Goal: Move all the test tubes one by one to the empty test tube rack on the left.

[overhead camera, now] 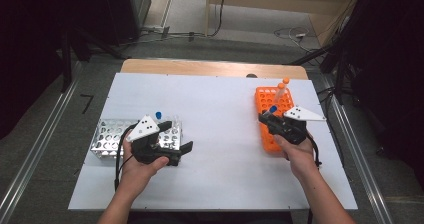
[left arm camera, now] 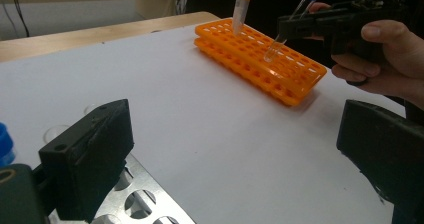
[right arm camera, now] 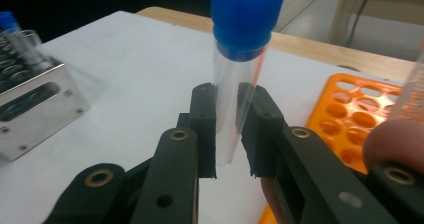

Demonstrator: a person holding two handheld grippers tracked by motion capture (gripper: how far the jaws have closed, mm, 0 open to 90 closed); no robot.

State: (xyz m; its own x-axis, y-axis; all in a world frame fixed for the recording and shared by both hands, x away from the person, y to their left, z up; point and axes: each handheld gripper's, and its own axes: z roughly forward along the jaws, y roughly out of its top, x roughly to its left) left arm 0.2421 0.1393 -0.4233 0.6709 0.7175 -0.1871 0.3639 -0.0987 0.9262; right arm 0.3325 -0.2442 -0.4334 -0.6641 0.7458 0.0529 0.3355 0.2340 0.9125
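My right gripper [right arm camera: 227, 114] is shut on a clear tube with a blue cap [right arm camera: 240, 59], held upright above the near end of the orange rack [overhead camera: 272, 134]. In the left gripper view the same tube [left arm camera: 300, 9] hangs tilted over the orange rack [left arm camera: 260, 59]. An orange-capped tube [left arm camera: 241, 9] stands at that rack's far end. My left gripper [overhead camera: 181, 135] stands open with nothing between its jaws, at the right end of the metal rack [overhead camera: 107, 134]. A blue-capped tube [overhead camera: 158, 115] stands in the metal rack.
The white table top [overhead camera: 215, 109] lies between the two racks. The metal rack [right arm camera: 35, 99] is off to the left in the right gripper view, the orange rack [right arm camera: 350, 114] to the right. Cables lie on the floor beyond the table.
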